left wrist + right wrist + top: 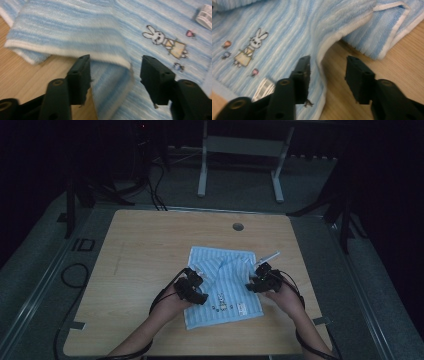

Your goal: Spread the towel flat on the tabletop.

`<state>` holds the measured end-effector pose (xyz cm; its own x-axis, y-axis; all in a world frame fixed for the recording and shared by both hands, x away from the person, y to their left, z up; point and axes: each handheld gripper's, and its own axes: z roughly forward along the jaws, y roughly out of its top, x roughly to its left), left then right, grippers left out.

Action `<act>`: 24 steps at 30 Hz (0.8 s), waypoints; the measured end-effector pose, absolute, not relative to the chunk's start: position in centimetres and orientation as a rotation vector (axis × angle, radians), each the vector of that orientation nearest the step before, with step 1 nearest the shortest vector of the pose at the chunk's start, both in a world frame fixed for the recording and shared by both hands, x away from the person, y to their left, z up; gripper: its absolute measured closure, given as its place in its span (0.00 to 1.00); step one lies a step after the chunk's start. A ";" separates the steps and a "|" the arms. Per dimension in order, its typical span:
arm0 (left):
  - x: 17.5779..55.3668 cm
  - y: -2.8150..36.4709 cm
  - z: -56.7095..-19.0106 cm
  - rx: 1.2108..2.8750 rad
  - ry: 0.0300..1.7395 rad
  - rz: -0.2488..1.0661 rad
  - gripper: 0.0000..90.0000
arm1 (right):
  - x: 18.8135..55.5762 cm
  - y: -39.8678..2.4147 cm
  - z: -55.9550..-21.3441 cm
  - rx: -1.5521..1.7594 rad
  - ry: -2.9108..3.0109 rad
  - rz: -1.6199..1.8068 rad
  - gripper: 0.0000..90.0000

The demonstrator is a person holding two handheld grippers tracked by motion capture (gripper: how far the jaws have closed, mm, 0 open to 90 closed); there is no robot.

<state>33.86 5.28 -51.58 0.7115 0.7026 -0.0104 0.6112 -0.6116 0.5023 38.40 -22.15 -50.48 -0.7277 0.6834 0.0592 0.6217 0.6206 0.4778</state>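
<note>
The high view is coming through dim and murky: the room beyond the table (150, 235) is sinking into near-black, and only the tabletop and the towel (225, 285) are catching weak, even light from overhead. Shadows there are lying soft and shallow (no hard edges anywhere). Both gripper views are looking much brighter, with flat light and no glare. The towel's folded edge (75, 50) is smearing with motion blur in the left gripper view, and the near black fingers (303, 77) are sitting slightly out of focus.
</note>
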 end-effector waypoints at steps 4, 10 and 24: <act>35.4 6.2 -51.5 2.414 1.001 0.274 0.92 | 38.8 -21.9 -50.4 1.064 2.732 0.718 0.97; 36.6 8.4 -50.1 2.326 1.056 0.301 0.97 | 37.6 -23.1 -49.1 1.061 2.702 0.777 0.98; 40.4 9.4 -52.8 2.337 1.198 0.256 0.96 | 36.8 -26.3 -50.3 1.175 2.713 0.802 0.98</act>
<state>40.37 9.36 -52.79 0.5956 0.8012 -0.0575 0.7075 -0.4894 0.5099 36.83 -26.34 -50.34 -0.7033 0.6987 0.1313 0.6577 0.5693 0.4933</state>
